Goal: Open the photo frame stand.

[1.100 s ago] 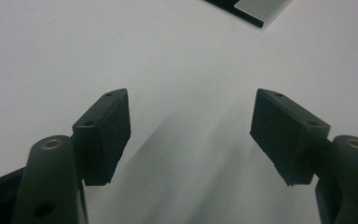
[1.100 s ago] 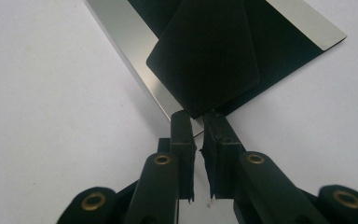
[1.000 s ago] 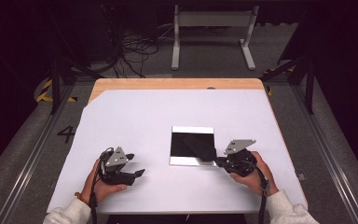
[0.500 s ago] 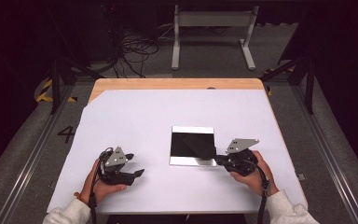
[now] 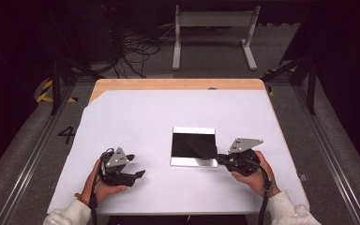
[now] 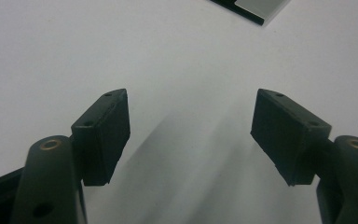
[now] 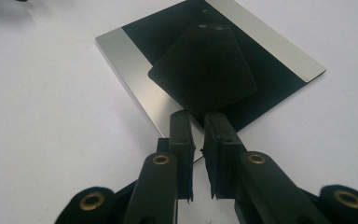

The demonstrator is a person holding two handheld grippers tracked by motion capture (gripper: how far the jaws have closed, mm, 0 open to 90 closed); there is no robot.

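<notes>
the plate point(image 5: 193, 146), a square with a black middle and silver strips on two opposite edges, lies flat on the white bench point(image 5: 168, 117), a little toward 5 o'clock from the centre in the high view. its black face mirrors the right tool's grey three-cornered top. the right tool point(image 5: 221, 159) rests on the bench at the plate's 4 o'clock corner, held by a hand point(image 5: 253, 173). in the right gripper view point(image 7: 198, 135) its jaws are nearly together, a thin gap between them, tips at the silver edge; whether they pinch the plate i cannot tell. the left tool point(image 5: 138, 174) sits well apart at the plate's 8 o'clock. in the left gripper view point(image 6: 191, 135) its jaws are spread wide over bare bench, nothing between them, with a plate corner point(image 6: 254, 9) at 1 o'clock.
</notes>
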